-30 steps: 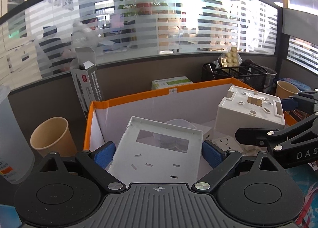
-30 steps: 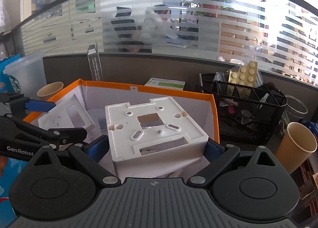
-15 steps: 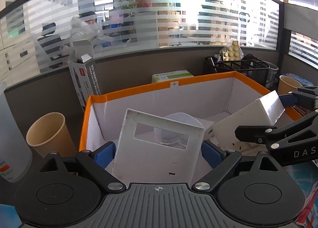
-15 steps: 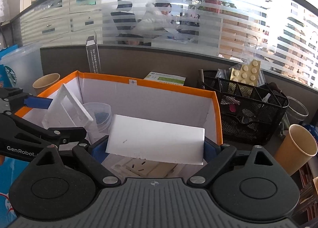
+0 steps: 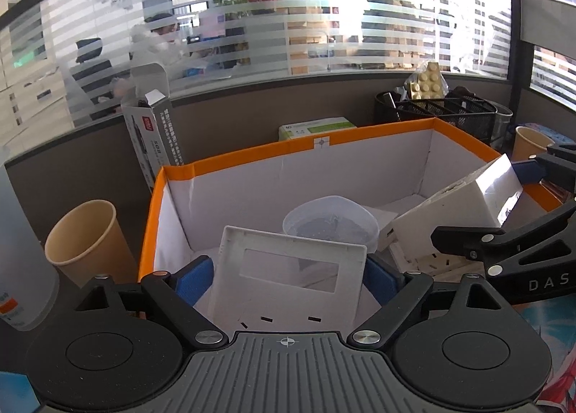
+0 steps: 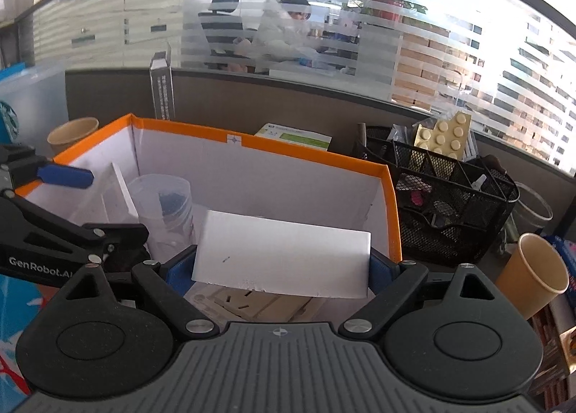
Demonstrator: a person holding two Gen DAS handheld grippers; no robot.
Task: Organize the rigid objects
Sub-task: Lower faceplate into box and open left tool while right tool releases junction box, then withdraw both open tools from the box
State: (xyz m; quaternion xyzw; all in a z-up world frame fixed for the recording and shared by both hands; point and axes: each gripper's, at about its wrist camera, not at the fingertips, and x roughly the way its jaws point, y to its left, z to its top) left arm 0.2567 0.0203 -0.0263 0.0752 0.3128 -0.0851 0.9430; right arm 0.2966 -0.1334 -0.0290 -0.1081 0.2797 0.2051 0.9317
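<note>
**Two white plastic parts held tilted over orange-rimmed box: slip and collision risks**

Left gripper point(image 5: 288, 274) clenched on white rectangular plastic frame with window cut-out point(image 5: 288, 279), blue pads against both side edges, jaws just closed a little further; frame tilted, lower edge inside the orange-rimmed white cardboard box point(image 5: 316, 141). Right gripper point(image 6: 282, 269) clamped on white square plastic housing block point(image 6: 284, 254), also tilted, over beige slotted plastic parts point(image 6: 252, 301) on the box floor.

Risks noted:
- Grip on smooth edges only; possible slip or twist, dropping either part onto pieces below.
- Clear plastic tub point(image 5: 329, 222) just behind the frame; liable to be knocked or tipped on a forward push.
- Grippers close together inside one box; possible clash between fingers or held parts.
- Empty tan paper cup point(image 5: 84, 233) just outside the box wall, easily toppled by a sideways swing.

Writing legible: "GenRobot.A" on left gripper in right wrist view; "DAS" on right gripper in left wrist view. Grey upright carton point(image 5: 158, 135) bears a red label and print too small to read.
</note>
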